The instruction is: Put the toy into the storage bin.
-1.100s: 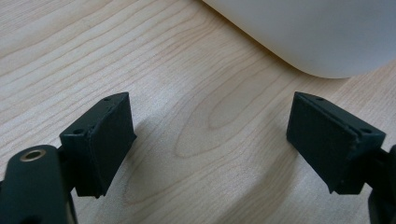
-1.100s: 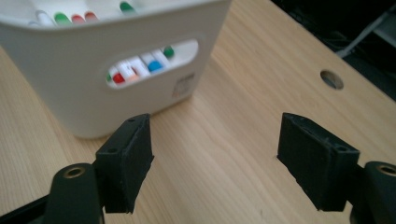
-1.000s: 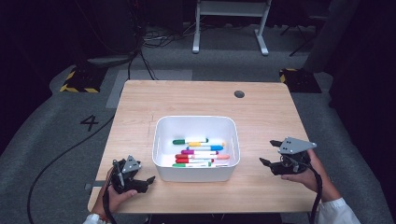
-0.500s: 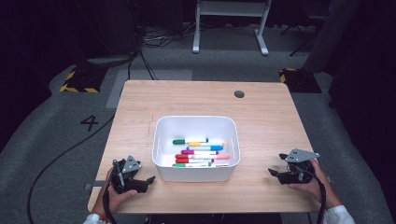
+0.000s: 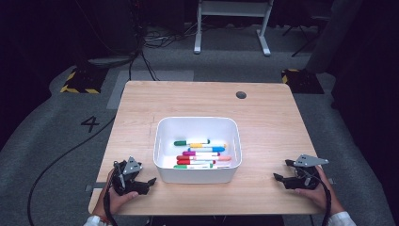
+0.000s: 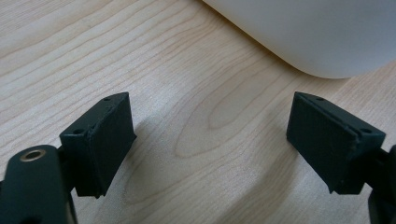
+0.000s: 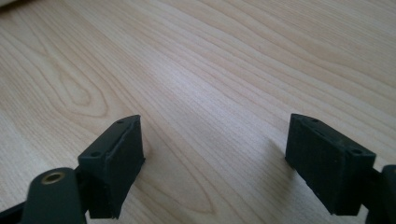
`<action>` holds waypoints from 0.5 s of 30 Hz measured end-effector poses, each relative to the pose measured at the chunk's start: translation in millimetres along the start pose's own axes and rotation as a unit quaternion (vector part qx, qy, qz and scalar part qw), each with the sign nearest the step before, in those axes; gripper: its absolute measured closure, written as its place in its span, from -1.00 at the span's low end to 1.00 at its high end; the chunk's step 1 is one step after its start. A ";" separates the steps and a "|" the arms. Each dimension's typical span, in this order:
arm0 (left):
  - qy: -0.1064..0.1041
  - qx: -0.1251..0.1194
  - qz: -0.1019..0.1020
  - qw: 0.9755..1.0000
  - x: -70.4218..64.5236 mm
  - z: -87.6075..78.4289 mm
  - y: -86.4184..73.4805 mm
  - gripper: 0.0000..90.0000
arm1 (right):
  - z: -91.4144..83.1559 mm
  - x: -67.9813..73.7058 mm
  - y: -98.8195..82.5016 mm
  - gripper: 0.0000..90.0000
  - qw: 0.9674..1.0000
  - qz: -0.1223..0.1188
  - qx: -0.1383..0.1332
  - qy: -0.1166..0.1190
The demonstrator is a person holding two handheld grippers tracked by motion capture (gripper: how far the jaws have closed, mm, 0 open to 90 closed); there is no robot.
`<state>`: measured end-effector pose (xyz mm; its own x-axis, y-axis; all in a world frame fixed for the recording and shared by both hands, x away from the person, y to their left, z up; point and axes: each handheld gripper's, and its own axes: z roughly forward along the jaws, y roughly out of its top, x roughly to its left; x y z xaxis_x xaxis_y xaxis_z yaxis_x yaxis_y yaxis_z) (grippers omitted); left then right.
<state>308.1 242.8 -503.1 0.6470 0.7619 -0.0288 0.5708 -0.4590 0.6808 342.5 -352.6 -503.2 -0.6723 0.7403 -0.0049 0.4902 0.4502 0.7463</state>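
White bin (image 5: 197, 175) sits on the wooden table (image 5: 188, 101), a little toward 6 o'clock of the table's centre. Markers (image 5: 200, 154) lie flat inside it, side by side: green, yellow, blue, purple, orange and red caps. Left gripper (image 5: 148, 182) rests low over the table at 8 o'clock of the bin, just beside its near-left corner; fingers (image 6: 100, 142) wide apart, nothing between them. Right gripper (image 5: 281, 177) lies at 4 o'clock of the bin, well apart from it; its fingers (image 7: 114, 163) have just been opening and stand wide apart over bare wood, empty.
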 end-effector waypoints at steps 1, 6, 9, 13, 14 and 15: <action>-0.004 0.001 0.001 1.000 0.3 0.2 0.0 -0.66 | -1.0 -0.7 -0.4 -0.58 1.000 0.002 0.002 -0.002; -0.004 0.000 0.001 1.000 0.3 0.2 0.0 -0.67 | -1.1 -0.7 -1.0 -0.58 1.000 0.003 0.000 -0.004; -0.004 0.000 0.000 1.000 0.4 0.2 0.0 -0.67 | -1.1 -0.8 -1.0 -0.58 1.000 0.003 0.000 -0.003; -0.002 -0.001 0.001 1.000 0.6 0.6 0.3 -0.67 | -1.1 -0.9 -1.0 -0.58 1.000 0.003 0.000 -0.003; -0.003 0.000 0.002 1.000 0.9 0.6 0.4 -0.67 | -1.1 -0.8 -1.0 -0.58 1.000 0.003 0.000 -0.003; -0.002 -0.001 0.003 1.000 0.9 0.8 0.5 -0.67 | -1.1 -0.8 -1.0 -0.58 1.000 0.003 0.000 -0.003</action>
<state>309.4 242.9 -503.4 0.6518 0.7579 -0.0278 0.5661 -0.4618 0.6828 341.9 -354.2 -503.3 -0.6652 0.7467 -0.0046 0.4946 0.4452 0.7464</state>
